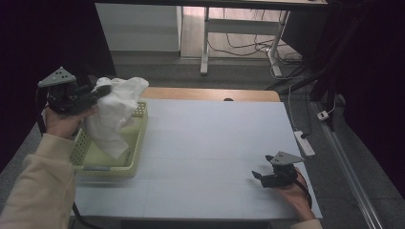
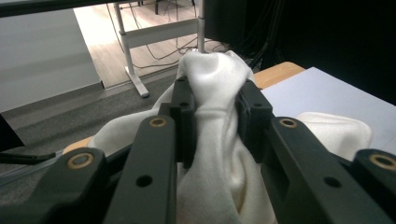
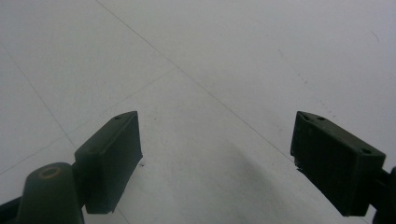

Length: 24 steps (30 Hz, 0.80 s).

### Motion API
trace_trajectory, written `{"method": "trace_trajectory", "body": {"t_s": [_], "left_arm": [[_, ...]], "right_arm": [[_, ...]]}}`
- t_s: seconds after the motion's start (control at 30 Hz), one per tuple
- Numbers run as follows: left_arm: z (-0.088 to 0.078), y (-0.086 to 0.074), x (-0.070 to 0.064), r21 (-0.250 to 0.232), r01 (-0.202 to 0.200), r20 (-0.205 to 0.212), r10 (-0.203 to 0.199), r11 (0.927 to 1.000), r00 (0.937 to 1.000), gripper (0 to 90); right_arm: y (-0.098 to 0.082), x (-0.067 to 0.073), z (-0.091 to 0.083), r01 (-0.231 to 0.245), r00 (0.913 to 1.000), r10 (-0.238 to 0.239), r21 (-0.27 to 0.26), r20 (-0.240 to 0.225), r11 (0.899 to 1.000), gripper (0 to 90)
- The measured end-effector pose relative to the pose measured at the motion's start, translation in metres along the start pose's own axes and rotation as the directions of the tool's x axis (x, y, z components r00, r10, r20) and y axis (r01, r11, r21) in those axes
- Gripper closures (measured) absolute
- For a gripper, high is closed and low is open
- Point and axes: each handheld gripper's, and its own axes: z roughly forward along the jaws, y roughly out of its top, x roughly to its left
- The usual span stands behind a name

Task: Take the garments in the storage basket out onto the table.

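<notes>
Sleeve first: a cream sleeve [image 1: 36, 186] comes in at the bottom left of the high view, and the hand at its end holds the left gripper [image 1: 98, 90]. That gripper is squeezed on a white cloth [image 1: 114, 112] and holds it up over a pale yellow-green basket [image 1: 136, 155]. Part of the cloth hangs down into the basket, so I think the cloth is being pulled out of it (or maybe let down into it, I cannot be sure). The basket sits at the left edge of the white table [image 1: 205, 143], close to the left hand, which makes it easy to reach. The right gripper [image 1: 258, 175] rests low at the near right of the table, well apart from the basket, and its jaws stand apart with nothing between them. I think it is just waiting for its turn

From the left gripper view, the left gripper [image 2: 215, 112] has its two black jaws pinched on a bunched fold of the white cloth [image 2: 212, 77]. The cloth bulges out above and below the pinch, so the hold looks firm

From the right gripper view, the right gripper [image 3: 217, 151] shows two black jaws wide apart over the bare white table [image 3: 210, 56]

I can see no brand, label or writing on the cloth, the basket or the table
</notes>
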Motion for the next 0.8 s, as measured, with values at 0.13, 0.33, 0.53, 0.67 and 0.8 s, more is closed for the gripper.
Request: {"method": "trace_trajectory", "body": {"t_s": [0.13,0.33,0.53,0.67,0.8], "left_arm": [[-0.001,0.005,-0.002,-0.009,-0.006,0.003,0.006,0.9999,1.0000,72.2],[-0.004,0.012,-0.005,-0.028,-0.008,0.013,0.008,0.9996,0.9999,72.3],[-0.008,0.019,-0.006,-0.061,0.003,0.029,-0.002,0.9981,0.9996,72.2],[-0.009,0.023,-0.009,-0.081,0.011,0.044,-0.007,0.9967,0.9990,72.2],[-0.010,0.026,-0.012,-0.100,0.016,0.056,-0.010,0.9948,0.9984,72.2]], "right_arm": [[0.000,0.000,0.000,-0.001,1.0000,0.001,0.004,-0.001,1.000,16.4],[0.000,0.000,0.000,0.000,1.0000,0.000,0.002,-0.001,1.000,16.4],[0.000,0.000,0.000,-0.002,1.0000,0.002,0.007,0.002,1.000,16.3],[0.000,0.000,0.000,-0.002,1.0000,0.002,0.007,0.003,1.000,16.4],[0.000,-0.001,0.000,-0.003,1.0000,0.003,0.008,0.003,1.000,16.4]]}}
